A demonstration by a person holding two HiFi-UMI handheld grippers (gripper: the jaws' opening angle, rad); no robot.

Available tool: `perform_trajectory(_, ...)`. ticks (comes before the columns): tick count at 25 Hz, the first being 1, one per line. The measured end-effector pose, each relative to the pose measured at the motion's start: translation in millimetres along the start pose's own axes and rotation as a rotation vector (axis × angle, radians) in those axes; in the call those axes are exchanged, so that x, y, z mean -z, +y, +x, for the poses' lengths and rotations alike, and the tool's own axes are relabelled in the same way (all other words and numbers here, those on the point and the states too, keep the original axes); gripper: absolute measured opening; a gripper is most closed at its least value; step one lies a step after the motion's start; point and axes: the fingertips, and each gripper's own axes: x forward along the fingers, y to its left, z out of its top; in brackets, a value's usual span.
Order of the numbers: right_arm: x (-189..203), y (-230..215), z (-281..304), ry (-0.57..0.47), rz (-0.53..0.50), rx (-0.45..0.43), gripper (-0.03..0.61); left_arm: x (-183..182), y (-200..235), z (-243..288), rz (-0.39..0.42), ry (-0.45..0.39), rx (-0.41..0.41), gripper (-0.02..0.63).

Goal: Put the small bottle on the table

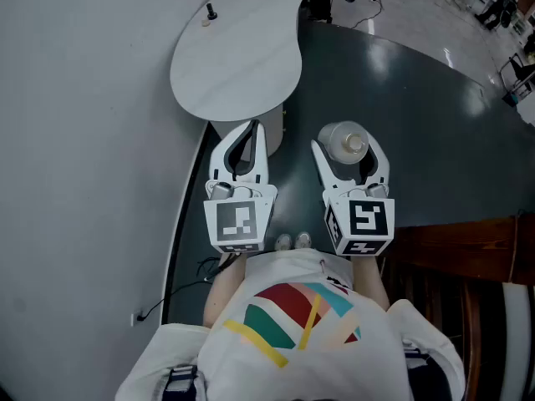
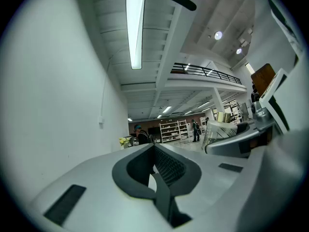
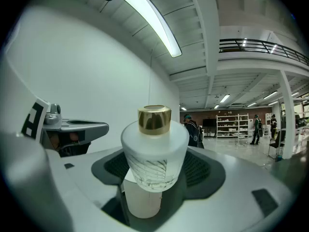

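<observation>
The small bottle (image 1: 347,141) is frosted white glass with a gold cap, and it stands upright between the jaws of my right gripper (image 1: 349,146), which is shut on it. In the right gripper view the bottle (image 3: 153,149) fills the middle, with the dark pads (image 3: 203,170) pressed on both sides of it. My left gripper (image 1: 253,132) is held beside it at about the same height, jaws together and holding nothing. In the left gripper view its pads (image 2: 166,166) meet. The white rounded table (image 1: 242,65) lies just ahead of the left gripper, and the bottle hangs over dark floor to the table's right.
A small dark object (image 1: 211,12) stands on the table's far left part. A white wall (image 1: 75,140) runs along the left. Dark floor (image 1: 418,115) spreads to the right, with a brown wooden piece (image 1: 468,245) at the near right. A cable (image 1: 180,286) lies by the wall.
</observation>
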Motion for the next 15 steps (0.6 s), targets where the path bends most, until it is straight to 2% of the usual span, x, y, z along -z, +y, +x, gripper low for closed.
perform_trajectory(9, 0, -8, 0, -0.006, 0.008, 0.011, 0.341, 0, -4, 4, 0.006, 0.008, 0.006, 0.017)
perform_trajectory(15, 2, -10, 1, -0.011, 0.023, -0.018, 0.339, 5, -8, 10, 0.003, 0.024, 0.012, 0.017)
